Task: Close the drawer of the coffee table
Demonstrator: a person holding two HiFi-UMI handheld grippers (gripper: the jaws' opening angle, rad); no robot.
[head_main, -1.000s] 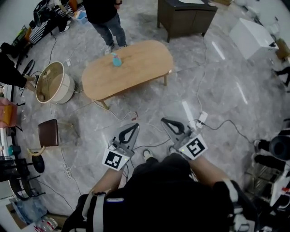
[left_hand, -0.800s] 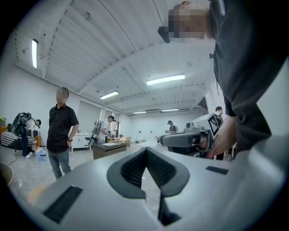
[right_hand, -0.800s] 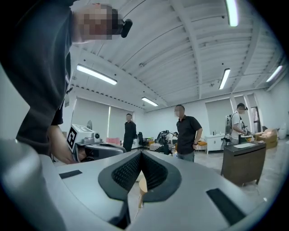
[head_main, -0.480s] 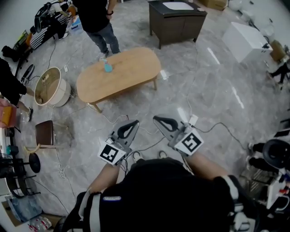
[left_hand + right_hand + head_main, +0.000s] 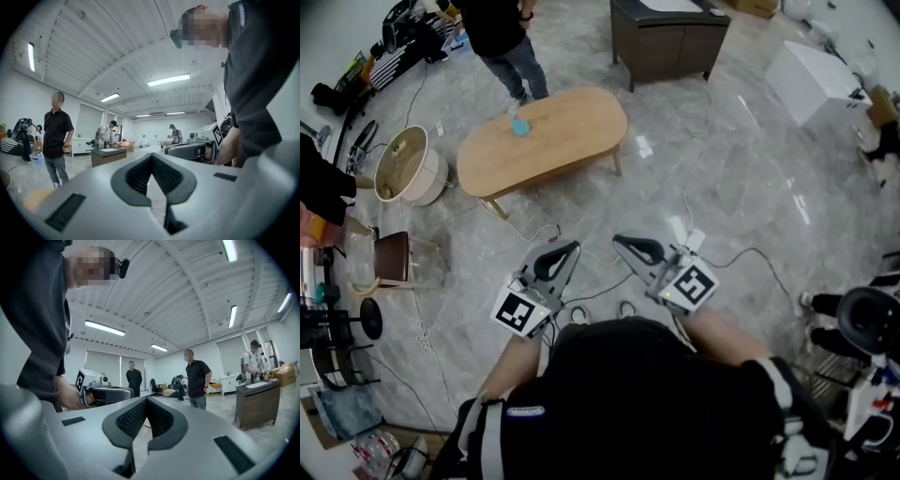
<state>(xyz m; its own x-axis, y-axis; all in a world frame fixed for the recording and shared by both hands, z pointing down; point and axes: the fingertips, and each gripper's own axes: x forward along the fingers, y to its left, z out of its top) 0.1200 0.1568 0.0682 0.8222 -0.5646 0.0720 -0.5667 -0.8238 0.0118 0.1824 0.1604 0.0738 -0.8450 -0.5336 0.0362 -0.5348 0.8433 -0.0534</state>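
The coffee table (image 5: 546, 139) stands well apart from you across the floor, a pale wooden oval with a small blue thing (image 5: 519, 127) on top. No drawer front shows from here, so you cannot tell whether it is open or shut. This fits standing off with the drawer either open or already closed. Your left gripper (image 5: 569, 247) and right gripper (image 5: 620, 241) both have their jaws together on nothing.

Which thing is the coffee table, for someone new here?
On the grey marble floor, look between the dark brown cabinet and the round cream tub. It is the low oval light-wood table, alone in having a small blue object on top.
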